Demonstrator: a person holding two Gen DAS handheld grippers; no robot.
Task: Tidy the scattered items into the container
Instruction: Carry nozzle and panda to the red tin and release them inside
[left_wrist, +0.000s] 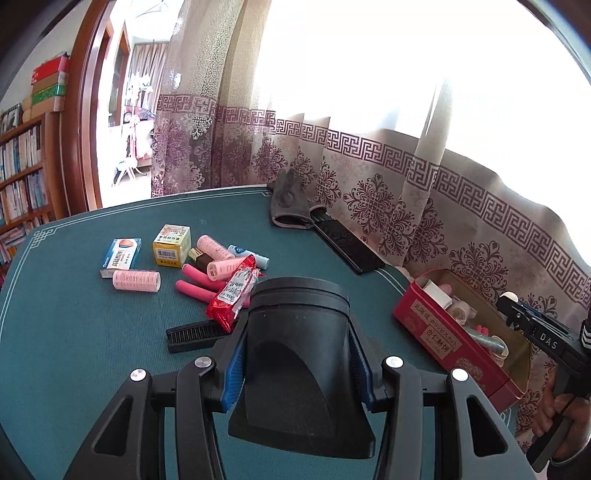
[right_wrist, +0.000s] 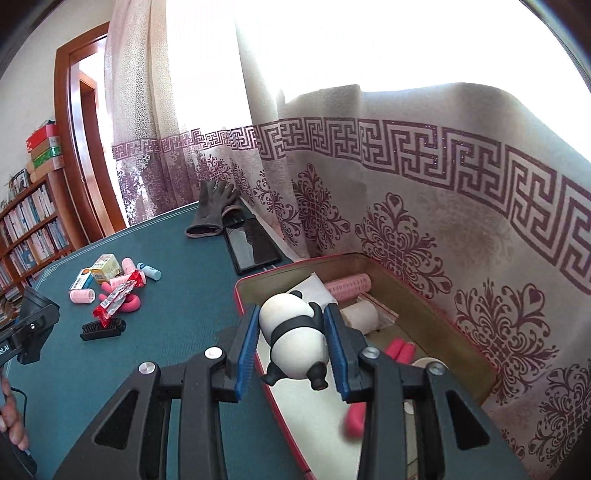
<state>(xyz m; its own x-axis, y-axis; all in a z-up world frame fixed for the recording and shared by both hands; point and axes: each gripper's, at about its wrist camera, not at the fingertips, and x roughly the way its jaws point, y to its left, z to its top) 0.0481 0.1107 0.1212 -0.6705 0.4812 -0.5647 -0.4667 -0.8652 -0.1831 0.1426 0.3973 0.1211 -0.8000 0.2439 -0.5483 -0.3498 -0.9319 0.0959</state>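
Note:
My left gripper (left_wrist: 297, 328) is shut on a black cup-shaped plastic piece (left_wrist: 299, 362), held above the green table (left_wrist: 74, 332). Beyond it lie the scattered items: pink rollers (left_wrist: 136, 281), pink foam sticks (left_wrist: 195, 290), a red snack packet (left_wrist: 234, 291), a black comb (left_wrist: 195, 334), a yellow box (left_wrist: 171, 245) and a blue-white box (left_wrist: 122, 254). My right gripper (right_wrist: 291, 314) is shut on a panda figure (right_wrist: 295, 339), hanging over the near-left rim of the open red tin (right_wrist: 424, 266). The tin holds a pink roller, paper rolls and pink sticks.
A grey glove (left_wrist: 290, 203) and a black tablet (left_wrist: 347, 243) lie by the patterned curtain (right_wrist: 406, 221), which hangs close behind the tin. A bookshelf (left_wrist: 22, 173) and a doorway stand at the far left. A hand (left_wrist: 561, 410) holds the right gripper's handle.

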